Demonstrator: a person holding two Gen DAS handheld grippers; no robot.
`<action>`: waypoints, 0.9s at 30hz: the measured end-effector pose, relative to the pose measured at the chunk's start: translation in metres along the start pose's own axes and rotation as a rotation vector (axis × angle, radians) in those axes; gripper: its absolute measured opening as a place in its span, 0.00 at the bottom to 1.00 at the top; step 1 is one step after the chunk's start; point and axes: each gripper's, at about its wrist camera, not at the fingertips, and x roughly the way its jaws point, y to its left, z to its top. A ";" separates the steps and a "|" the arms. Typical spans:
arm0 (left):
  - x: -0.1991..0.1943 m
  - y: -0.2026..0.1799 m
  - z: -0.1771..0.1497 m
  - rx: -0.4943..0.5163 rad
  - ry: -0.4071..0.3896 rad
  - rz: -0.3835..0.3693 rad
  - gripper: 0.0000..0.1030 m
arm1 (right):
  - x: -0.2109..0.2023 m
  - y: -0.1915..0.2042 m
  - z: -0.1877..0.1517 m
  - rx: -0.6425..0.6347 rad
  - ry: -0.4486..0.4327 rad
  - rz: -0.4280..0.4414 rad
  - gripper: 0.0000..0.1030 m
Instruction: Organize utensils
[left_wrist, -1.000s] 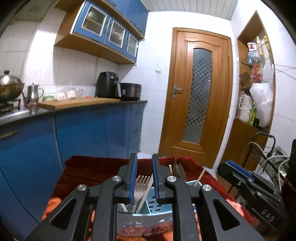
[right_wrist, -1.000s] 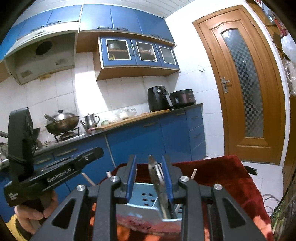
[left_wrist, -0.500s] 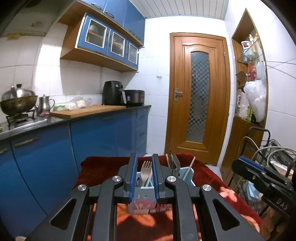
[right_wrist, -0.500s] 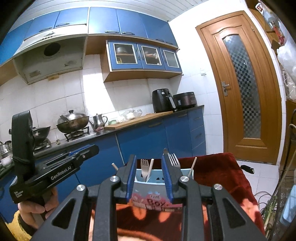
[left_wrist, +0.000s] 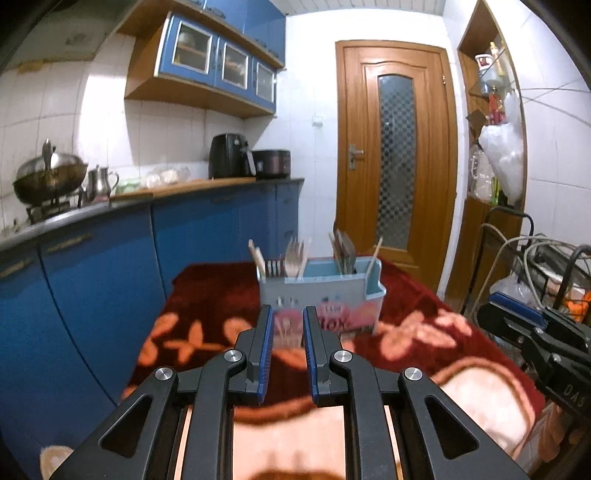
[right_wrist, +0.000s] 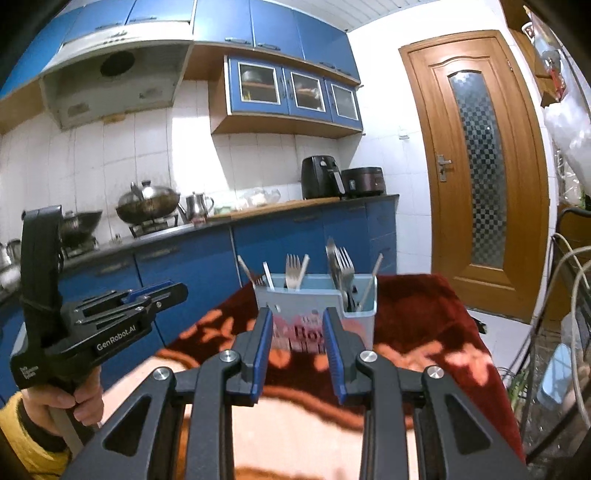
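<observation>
Both your left gripper (left_wrist: 287, 312) and right gripper (right_wrist: 297, 314) hang empty, jaws apart, near side of the utensil box (right_wrist: 317, 314). Forks (right_wrist: 293, 271) stand sorted inside it on the red cloth (right_wrist: 424, 317). Sorting looks done; next, check for strays.

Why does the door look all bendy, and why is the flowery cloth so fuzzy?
Right wrist view: the fisheye lens bows the door. Both views: the cloth is blurred near the tongs, while the utensil box looks a bit sharper.

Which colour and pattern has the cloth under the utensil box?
Dark red with orange-pink flower shapes; the plush table cloth shows best in the right wrist view.
</observation>
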 end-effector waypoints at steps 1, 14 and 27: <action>0.001 0.001 -0.006 -0.004 0.005 0.003 0.15 | 0.000 0.000 -0.007 0.003 0.009 -0.008 0.30; 0.046 0.011 -0.062 -0.062 0.051 0.058 0.17 | 0.028 -0.014 -0.070 0.018 0.068 -0.081 0.50; 0.051 0.013 -0.075 -0.094 0.053 0.102 0.61 | 0.031 -0.013 -0.081 -0.031 -0.022 -0.192 0.95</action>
